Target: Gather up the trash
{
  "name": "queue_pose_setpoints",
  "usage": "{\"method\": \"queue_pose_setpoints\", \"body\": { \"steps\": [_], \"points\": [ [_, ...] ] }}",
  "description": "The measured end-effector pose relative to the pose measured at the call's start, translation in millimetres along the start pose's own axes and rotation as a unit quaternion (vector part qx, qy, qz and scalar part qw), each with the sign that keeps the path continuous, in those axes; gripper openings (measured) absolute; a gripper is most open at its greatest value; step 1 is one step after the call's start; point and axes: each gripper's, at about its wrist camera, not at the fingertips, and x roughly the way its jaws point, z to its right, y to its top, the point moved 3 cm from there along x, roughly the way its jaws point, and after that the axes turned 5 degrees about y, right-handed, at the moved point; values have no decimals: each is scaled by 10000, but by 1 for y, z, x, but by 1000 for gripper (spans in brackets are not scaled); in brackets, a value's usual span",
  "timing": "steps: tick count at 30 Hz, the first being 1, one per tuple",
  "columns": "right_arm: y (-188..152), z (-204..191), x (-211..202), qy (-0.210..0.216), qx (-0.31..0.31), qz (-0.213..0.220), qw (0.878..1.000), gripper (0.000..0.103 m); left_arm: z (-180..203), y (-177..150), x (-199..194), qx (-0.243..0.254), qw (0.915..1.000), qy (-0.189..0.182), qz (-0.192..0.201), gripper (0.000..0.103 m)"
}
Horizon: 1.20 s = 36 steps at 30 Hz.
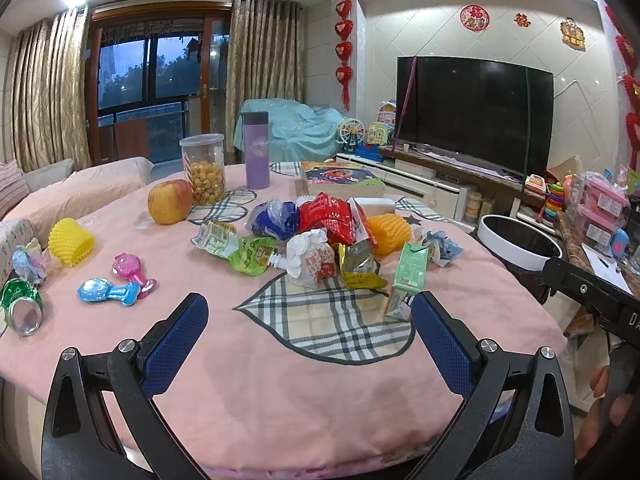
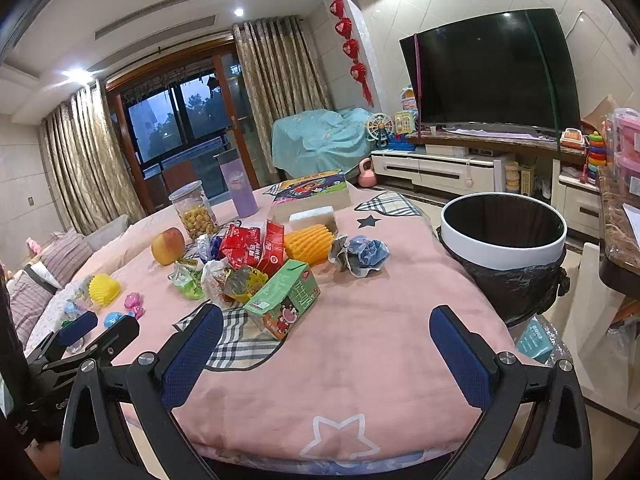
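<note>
Both tools (image 1: 310, 332) (image 2: 326, 344) gape; green carton (image 2: 284, 300) lies nearest.

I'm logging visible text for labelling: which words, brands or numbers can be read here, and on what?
"DA": white letters, cut off, on the black gripper body at the left wrist view's right edge.
Green carton: printed characters, too blurred to read.
Red snack bags: print unreadable.
Round red wall decoration: a character, not legible.
White crumpled wrapper: red print, too small.
</note>
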Motion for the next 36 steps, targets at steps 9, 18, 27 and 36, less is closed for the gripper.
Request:
{"method": "queue_pose_setpoints", "body": {
  "steps": [9,18,27,36],
  "points": [
    [-1,-1,1,41,50,-33,10000,103,0,0,0,-9,10000,-2,-5,103],
    [-2,-1,2,81,73,-65,9999,103,0,0,1,-14,10000,-4,-12,103],
    [0,0,3,114,95,-100,9998,103,-1,0,1,-16,10000,-3,-24,103],
    [-2,-7,8,178,45,-177,9997,103,-11,-3,11,-127,9998,52,-160,103]
  ]
}}
